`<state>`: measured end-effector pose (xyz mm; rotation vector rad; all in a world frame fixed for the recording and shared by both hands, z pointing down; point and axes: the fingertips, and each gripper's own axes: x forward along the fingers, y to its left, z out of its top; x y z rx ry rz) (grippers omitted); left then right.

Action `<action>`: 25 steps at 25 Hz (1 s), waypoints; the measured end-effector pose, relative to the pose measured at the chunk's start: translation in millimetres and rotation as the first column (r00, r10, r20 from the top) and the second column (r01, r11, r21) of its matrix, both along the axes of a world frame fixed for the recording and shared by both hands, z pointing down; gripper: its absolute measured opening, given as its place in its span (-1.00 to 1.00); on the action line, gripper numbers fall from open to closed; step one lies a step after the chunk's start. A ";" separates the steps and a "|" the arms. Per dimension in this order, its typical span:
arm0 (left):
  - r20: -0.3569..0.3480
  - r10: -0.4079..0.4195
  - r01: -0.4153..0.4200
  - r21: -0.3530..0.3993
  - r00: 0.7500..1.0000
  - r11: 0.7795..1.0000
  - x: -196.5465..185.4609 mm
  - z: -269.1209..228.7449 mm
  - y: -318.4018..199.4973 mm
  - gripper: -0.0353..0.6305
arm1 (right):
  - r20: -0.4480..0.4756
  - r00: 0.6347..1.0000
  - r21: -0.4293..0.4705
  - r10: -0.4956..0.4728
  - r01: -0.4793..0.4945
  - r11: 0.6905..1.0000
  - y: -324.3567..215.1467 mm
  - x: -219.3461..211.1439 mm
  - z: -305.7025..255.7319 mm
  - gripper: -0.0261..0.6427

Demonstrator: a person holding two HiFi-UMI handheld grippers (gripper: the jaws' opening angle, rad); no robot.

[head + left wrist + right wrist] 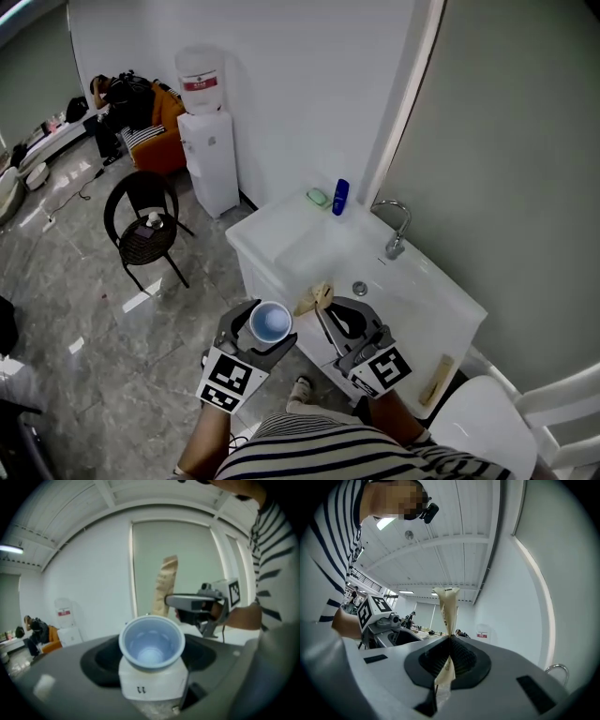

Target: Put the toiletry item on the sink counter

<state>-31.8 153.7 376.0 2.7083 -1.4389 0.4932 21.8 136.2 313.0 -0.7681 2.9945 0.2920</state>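
Observation:
My left gripper [265, 337] is shut on a pale blue cup [272, 322], held mouth up over the floor just in front of the white sink counter [281, 230]. In the left gripper view the cup [151, 641] sits between the dark jaws. My right gripper [328, 310] is shut on a thin tan paper packet [316, 298] that stands upright at the counter's near edge. In the right gripper view the packet [447, 606] rises out of the closed jaws [449, 651].
On the counter stand a blue bottle [340, 197], a green soap [317, 197] and a chrome faucet [395, 231]; a tan strip [438, 380] lies at its right end. A water dispenser [208, 141] and black chair [145, 225] stand left, a white chair [506, 422] right.

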 end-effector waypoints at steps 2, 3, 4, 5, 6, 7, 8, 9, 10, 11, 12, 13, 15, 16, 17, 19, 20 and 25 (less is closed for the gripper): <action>0.008 0.008 -0.008 0.002 1.000 1.000 -2.7 -1.2 -29.2 0.22 | 0.011 1.000 0.005 0.005 -0.006 1.000 -27.8 -2.7 -2.2 -0.89; 0.010 0.012 -0.012 0.006 1.000 1.000 -2.5 -2.1 -43.8 0.22 | 0.015 1.000 0.007 0.009 -0.010 1.000 -41.4 -2.5 -3.1 -0.89; 0.012 0.020 -0.020 0.010 1.000 1.000 -1.1 -3.3 -57.7 0.23 | 0.017 1.000 0.010 0.015 -0.015 1.000 -54.2 -1.4 -4.0 -0.89; 0.016 0.029 -0.029 0.017 0.999 0.999 1.0 -4.9 -71.1 0.23 | 0.018 1.000 0.014 0.021 -0.022 1.000 -66.3 0.6 -5.0 -0.89; 0.020 0.039 -0.039 0.025 0.999 0.999 3.1 -6.9 -84.4 0.23 | 0.019 0.999 0.019 0.030 -0.030 0.999 -77.9 3.1 -6.2 -0.89; 0.025 0.048 -0.049 0.033 0.999 0.998 4.9 -9.2 -97.3 0.22 | 0.020 0.999 0.025 0.041 -0.042 0.999 -89.3 5.6 -7.6 -0.89; 0.028 0.059 -0.060 0.040 0.998 0.997 6.3 -11.5 -109.6 0.23 | 0.022 0.998 0.028 0.054 -0.055 0.998 -100.1 8.1 -9.1 -0.89; 0.031 0.072 -0.073 0.044 0.997 0.996 7.7 -13.5 -121.0 0.23 | 0.023 0.997 0.029 0.069 -0.070 0.997 -110.1 10.6 -10.5 -0.89; 0.033 0.088 -0.089 0.047 0.996 0.995 9.2 -14.7 -131.8 0.23 | 0.023 0.996 0.029 0.085 -0.086 0.996 -119.4 13.1 -11.5 -0.89; 0.035 0.105 -0.107 0.048 0.994 0.993 11.0 -15.2 -142.5 0.23 | 0.020 0.994 0.029 0.103 -0.104 0.994 -128.3 16.0 -11.9 -0.89; 0.036 0.123 -0.125 0.048 0.992 0.991 13.1 -15.1 -153.6 0.23 | 0.018 0.992 0.029 0.122 -0.123 0.992 -137.1 19.0 -11.8 -0.89; 0.036 0.143 -0.145 0.048 0.989 0.988 15.3 -14.5 -165.2 0.23 | 0.016 0.990 0.030 0.143 -0.144 0.989 -146.1 22.0 -11.4 -0.89; 0.036 0.189 -0.190 0.048 0.981 0.981 19.2 -12.2 -190.1 0.23 | 0.018 0.981 0.030 0.192 -0.193 0.981 -165.1 26.8 -9.8 -0.89; 0.037 0.216 -0.217 0.047 0.976 0.975 20.6 -10.3 -203.4 0.23 | 0.023 0.975 0.028 0.220 -0.220 0.975 -175.6 28.1 -8.8 -0.89; 0.038 0.244 -0.246 0.044 0.969 0.968 21.7 -7.7 -217.6 0.23 | 0.028 0.968 0.024 0.248 -0.249 0.968 -187.4 28.7 -7.3 -0.89; 0.038 0.303 -0.304 0.036 0.952 0.952 22.7 -1.6 -249.4 0.23 | 0.032 0.952 0.010 0.304 -0.304 0.952 -215.2 28.1 -3.0 -0.89; 0.038 0.332 -0.334 0.029 0.942 0.942 22.7 1.7 -265.7 0.23 | 0.034 0.943 0.006 0.331 -0.331 0.944 -230.1 27.1 -1.5 -0.89; 0.053 0.492 -0.492 -0.020 0.869 0.871 19.5 19.9 -336.8 0.22 | 0.042 0.881 0.010 0.471 -0.471 0.882 -295.0 18.8 4.5 -0.89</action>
